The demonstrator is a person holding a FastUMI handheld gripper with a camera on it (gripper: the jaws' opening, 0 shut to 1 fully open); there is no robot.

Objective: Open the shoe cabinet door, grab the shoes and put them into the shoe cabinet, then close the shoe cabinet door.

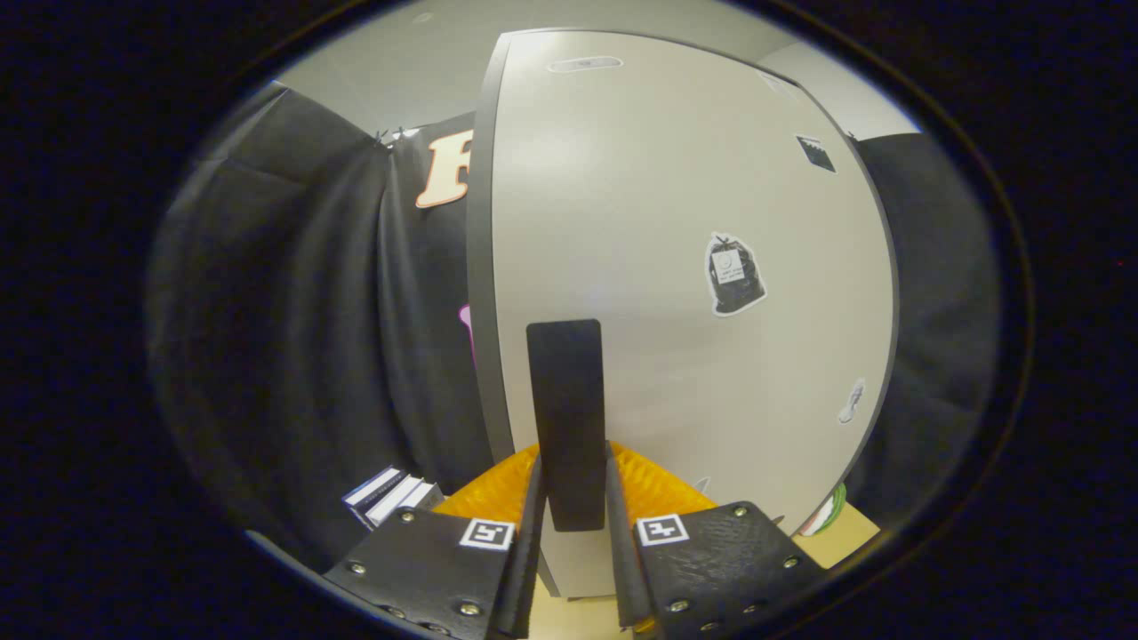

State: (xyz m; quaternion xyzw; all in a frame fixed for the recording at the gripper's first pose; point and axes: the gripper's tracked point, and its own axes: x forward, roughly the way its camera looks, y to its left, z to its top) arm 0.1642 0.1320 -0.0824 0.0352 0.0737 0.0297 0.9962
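Observation:
The shoe cabinet door (676, 267) is a pale beige panel with a dark edge, standing right in front of me. A flat black upright handle (565, 418) sticks out from its lower middle. My gripper (573, 493) has its two fingers closed against the handle's lower part, one on each side. Several stickers sit on the door, the largest a black bag-shaped one (734, 274).
Black cloth walls hang to the left (293, 338) and right (933, 311) of the cabinet. A stack of white and dark boxes (391, 494) lies low on the left. A light wooden surface (849, 532) shows under the cabinet at the right.

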